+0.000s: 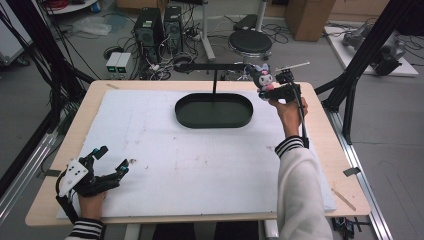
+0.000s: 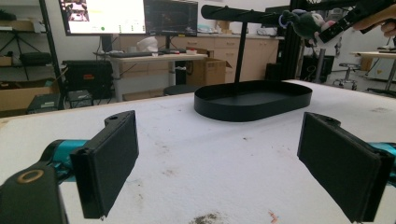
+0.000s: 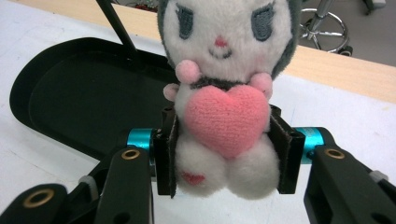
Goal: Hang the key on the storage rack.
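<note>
Two tongs are at work over the white-covered worktop (image 1: 200, 165): the right tongs (image 3: 226, 156) are clamped on the lower body of a plush toy (image 3: 227, 93) with a pink heart on its chest, holding it up in the air near the far right end of the black oval tray (image 1: 214, 111), close to the end of the horizontal bar (image 1: 210, 66) of the stand that rises from the tray. The left tongs (image 1: 111, 160) rest low at the near left corner, jaws spread wide with nothing between them.
</note>
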`<state>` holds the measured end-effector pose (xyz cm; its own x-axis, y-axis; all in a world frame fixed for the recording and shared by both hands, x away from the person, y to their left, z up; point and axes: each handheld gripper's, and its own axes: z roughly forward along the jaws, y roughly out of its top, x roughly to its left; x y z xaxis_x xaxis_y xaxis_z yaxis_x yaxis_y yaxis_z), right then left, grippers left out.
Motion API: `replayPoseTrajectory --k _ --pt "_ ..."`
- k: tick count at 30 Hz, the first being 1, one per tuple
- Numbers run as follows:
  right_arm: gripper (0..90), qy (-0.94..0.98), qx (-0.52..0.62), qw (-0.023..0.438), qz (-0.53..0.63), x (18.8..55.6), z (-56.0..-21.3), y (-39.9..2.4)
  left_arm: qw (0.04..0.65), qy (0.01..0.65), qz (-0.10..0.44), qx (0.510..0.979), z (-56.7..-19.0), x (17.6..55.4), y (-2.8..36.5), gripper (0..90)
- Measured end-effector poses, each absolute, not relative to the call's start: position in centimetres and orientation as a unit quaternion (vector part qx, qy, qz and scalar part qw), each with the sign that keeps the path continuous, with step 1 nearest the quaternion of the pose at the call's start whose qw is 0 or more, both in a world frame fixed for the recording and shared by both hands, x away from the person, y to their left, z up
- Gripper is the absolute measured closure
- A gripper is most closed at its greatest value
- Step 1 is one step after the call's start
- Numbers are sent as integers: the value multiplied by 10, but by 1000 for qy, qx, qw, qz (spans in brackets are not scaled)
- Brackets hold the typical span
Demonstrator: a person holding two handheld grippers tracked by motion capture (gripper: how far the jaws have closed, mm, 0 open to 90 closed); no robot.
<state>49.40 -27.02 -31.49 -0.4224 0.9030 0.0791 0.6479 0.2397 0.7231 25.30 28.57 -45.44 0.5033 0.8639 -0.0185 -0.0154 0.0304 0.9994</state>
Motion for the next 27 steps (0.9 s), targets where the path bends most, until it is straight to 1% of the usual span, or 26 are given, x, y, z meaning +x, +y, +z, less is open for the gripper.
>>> replayPoseTrajectory --k 15,27 --pt "533 773 521 171 318 500 -328 -263 625 353 352 601 -454 253 286 129" --pt "531 791 515 163 286 505 -338 -250 626 353 352 600 -454 253 286 129"
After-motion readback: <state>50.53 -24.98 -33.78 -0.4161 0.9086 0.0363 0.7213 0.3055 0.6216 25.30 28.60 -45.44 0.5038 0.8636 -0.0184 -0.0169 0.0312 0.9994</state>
